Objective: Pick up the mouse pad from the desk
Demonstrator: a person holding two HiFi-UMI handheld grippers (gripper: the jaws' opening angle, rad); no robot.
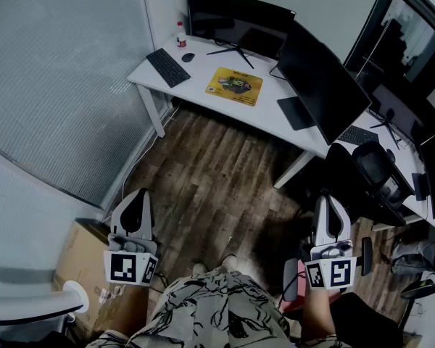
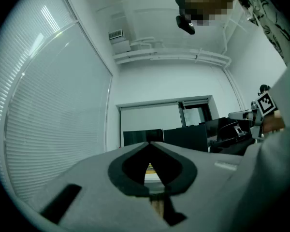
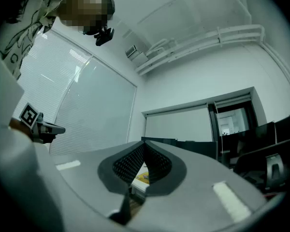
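The mouse pad (image 1: 234, 86), yellow with a printed picture, lies flat on the white desk (image 1: 203, 100). It is far ahead of both tools, across an open stretch of wooden floor (image 1: 210, 187). Its long side runs along the desk, from left to right as seen from the tools.

The left tool (image 1: 136, 196) and the right tool (image 1: 328, 203) are both held low and close to the person's body, pointing forward. The pad is ahead and about midway between them, so I cannot say which is nearer. In each gripper view the two jaws meet at their tips and hold nothing. A piece of the yellow pad shows through the opening behind the tips.

Left of the pad are a keyboard (image 1: 167, 67) and a mouse (image 1: 188, 57), well apart from it. To its right stand a large dark monitor (image 1: 322, 85) and a dark flat pad (image 1: 297, 112). An office chair (image 1: 373, 169) stands ahead of the right tool, so I judge the approach from the left side to be more free.
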